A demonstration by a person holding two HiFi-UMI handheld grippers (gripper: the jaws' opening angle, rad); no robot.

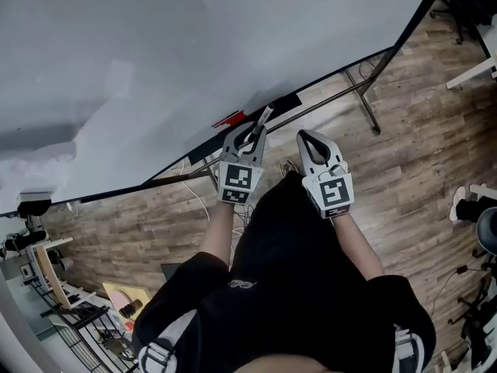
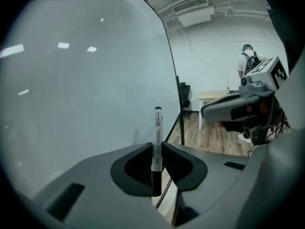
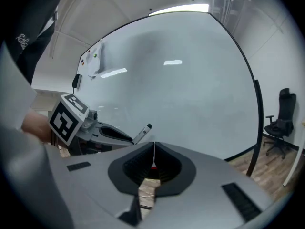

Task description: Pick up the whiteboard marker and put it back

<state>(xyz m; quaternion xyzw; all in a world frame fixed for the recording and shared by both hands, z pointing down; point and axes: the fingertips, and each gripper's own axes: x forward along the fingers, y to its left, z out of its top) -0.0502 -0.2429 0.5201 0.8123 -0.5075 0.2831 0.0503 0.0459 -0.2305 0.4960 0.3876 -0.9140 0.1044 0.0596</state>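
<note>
The whiteboard (image 1: pixel 155 68) spreads ahead of both grippers. The left gripper (image 1: pixel 252 130) clamps the whiteboard marker (image 2: pixel 157 142) upright between its jaws, one end rising above them. Just beside it, the right gripper (image 1: pixel 308 137) has its jaws pressed together on nothing.

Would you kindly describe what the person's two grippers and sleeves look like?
The left gripper and right gripper are grey, with broad rounded jaws that are darker on the inside. Each carries a white cube printed with black square markers. The person wears a black short-sleeved top.
</note>
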